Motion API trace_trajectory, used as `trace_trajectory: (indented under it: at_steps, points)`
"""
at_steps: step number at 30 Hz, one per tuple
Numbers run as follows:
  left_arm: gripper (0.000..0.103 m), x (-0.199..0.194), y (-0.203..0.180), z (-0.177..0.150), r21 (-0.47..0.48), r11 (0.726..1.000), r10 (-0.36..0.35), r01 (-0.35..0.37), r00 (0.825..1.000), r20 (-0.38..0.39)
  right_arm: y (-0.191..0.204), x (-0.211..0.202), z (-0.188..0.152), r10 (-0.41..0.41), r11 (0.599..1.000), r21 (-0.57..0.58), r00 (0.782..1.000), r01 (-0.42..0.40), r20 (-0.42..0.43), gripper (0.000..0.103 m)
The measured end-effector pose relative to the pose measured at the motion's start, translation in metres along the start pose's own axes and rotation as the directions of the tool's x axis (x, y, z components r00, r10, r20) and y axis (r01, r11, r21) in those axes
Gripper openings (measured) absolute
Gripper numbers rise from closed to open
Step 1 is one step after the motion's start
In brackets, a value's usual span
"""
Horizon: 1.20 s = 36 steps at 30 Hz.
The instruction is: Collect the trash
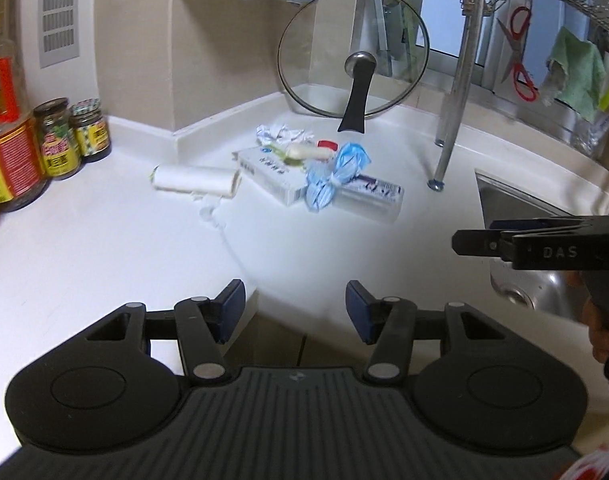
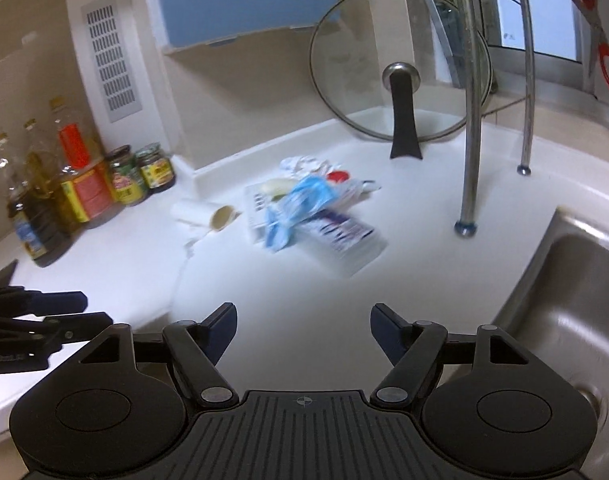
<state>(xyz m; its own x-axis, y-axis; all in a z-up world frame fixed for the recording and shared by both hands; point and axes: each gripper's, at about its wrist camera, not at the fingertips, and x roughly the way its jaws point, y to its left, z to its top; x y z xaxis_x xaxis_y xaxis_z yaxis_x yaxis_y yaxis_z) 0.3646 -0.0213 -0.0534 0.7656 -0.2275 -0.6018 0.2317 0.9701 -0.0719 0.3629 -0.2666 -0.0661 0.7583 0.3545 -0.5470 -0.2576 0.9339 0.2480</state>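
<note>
both the left claw (image 1: 295, 312) and right claw (image 2: 303, 332) hang spread and empty over the white tabletop (image 1: 104, 240), well short of the trash pile (image 1: 320, 172) lying below the leaning glass lid (image 1: 352, 52).

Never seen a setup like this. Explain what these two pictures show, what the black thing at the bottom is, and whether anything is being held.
Each picture comes from a camera riding on a handheld two-finger gripper. The left gripper and right gripper are both open and hold nothing. Each also appears in the other's view. On the white counter lies a trash pile: a blue face mask, small boxes, crumpled paper and a nearly spent paper roll. A glass lid leans behind, jars stand left, a sink sits right.
</note>
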Motion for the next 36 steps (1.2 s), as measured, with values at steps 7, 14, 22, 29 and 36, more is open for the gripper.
trace_trajectory:
  at_steps: [7,14,22,29,36]
  points:
    - [0.052,0.058,-0.03,0.032,0.007,1.0,0.022,-0.022,1.0,-0.007,-0.043,0.049,0.027,0.034,0.996,-0.084,0.999,-0.036,-0.03,0.075]
    - [0.05,0.114,-0.05,0.057,0.044,0.998,0.052,-0.051,0.999,-0.016,-0.069,0.092,0.043,0.077,0.988,-0.127,0.995,-0.084,-0.057,0.075]
    - [0.047,0.153,-0.061,0.079,0.066,0.996,0.068,-0.067,0.998,-0.008,-0.093,0.11,0.06,0.119,0.991,-0.064,0.992,-0.121,-0.044,0.075]
    - [0.043,0.178,-0.069,0.09,0.108,0.989,0.099,-0.097,0.995,-0.01,-0.106,0.116,0.066,0.133,0.99,-0.032,0.99,-0.134,-0.041,0.075]
    - [0.02,0.189,-0.067,0.092,0.119,0.988,0.099,-0.097,0.995,-0.008,-0.111,0.119,0.069,0.152,0.988,-0.018,0.988,-0.153,-0.041,0.075]
